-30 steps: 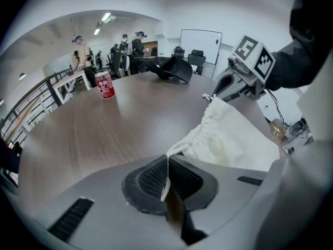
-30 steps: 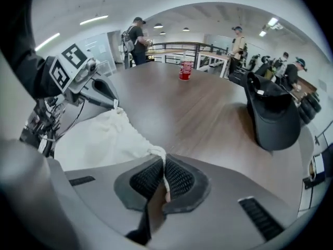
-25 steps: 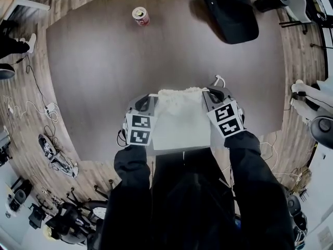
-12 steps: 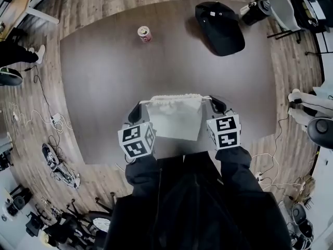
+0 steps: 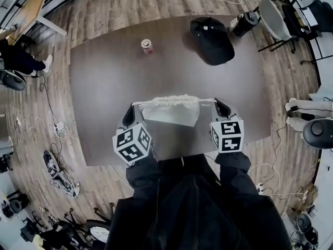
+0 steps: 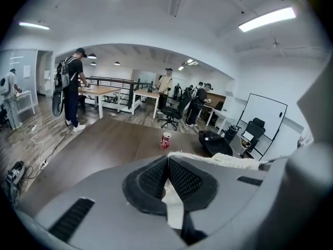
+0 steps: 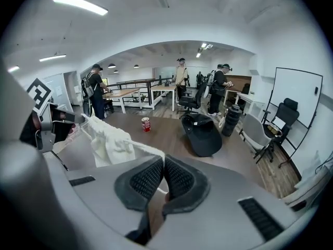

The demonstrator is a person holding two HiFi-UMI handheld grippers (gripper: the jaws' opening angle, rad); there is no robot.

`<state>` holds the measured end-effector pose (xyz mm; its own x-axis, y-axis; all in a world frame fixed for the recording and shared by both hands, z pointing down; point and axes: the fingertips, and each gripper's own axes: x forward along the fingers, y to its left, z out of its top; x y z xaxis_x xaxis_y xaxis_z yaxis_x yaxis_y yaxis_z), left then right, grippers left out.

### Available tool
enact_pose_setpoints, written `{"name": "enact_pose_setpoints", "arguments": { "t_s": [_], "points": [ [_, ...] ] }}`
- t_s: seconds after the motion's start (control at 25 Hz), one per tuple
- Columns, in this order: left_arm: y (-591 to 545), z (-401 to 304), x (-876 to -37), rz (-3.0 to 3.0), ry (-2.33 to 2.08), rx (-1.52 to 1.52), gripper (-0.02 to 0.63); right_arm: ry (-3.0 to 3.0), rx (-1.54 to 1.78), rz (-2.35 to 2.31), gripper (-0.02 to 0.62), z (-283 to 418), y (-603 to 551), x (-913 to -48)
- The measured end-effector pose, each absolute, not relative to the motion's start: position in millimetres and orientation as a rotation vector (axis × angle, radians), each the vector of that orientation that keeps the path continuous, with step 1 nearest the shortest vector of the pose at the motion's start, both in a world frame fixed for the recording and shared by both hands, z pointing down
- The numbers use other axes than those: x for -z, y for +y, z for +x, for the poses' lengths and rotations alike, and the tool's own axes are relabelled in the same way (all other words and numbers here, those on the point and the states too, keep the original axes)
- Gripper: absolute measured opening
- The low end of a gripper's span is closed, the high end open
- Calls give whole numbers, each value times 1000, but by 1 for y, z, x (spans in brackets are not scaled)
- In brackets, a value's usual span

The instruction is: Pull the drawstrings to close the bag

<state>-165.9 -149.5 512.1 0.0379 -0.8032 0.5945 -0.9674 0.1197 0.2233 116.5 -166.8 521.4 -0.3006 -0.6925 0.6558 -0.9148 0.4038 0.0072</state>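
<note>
A white drawstring bag [image 5: 170,111] hangs between my two grippers above the near part of the dark table [image 5: 104,87], its mouth bunched along a taut drawstring [image 5: 205,100]. My left gripper [image 5: 133,107] is shut on the left end of the drawstring, and a white bit shows between its pads [image 6: 156,177]. My right gripper [image 5: 219,103] is shut on the right end. In the right gripper view the drawstring [image 7: 140,148] runs from the jaws to the bag [image 7: 109,138]. In the left gripper view the bag's gathered top [image 6: 229,160] shows just past the jaws.
A red drink can [image 5: 148,46] stands at the table's far side, also seen as the can [image 6: 166,140] and the can [image 7: 146,124]. A black backpack [image 5: 210,33] lies at the far right of the table. Office chairs, desks and people stand beyond.
Both grippers have moved apart and pulled the drawstring straight. The bag has lifted off the table and its mouth has bunched tighter.
</note>
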Motion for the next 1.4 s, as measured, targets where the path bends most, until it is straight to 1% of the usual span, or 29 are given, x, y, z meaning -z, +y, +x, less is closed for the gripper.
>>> {"name": "enact_pose_setpoints", "arguments": {
  "t_s": [0.4, 0.6, 1.08, 1.4],
  "points": [
    [-140, -186, -456, 1711, -1915, -252, 34, -2099, -458, 1483, 26, 144, -160, -476],
    [-132, -191, -442, 1704, -1932, -231, 34, -2090, -458, 1519, 26, 153, -154, -463],
    [-112, -201, -450, 1677, -1914, -255, 34, -2041, -498, 1528, 26, 166, -133, -469],
    [-83, -182, -454, 1799, -1815, -366, 32, -2097, -519, 1438, 26, 166, -101, -461]
  ]
}}
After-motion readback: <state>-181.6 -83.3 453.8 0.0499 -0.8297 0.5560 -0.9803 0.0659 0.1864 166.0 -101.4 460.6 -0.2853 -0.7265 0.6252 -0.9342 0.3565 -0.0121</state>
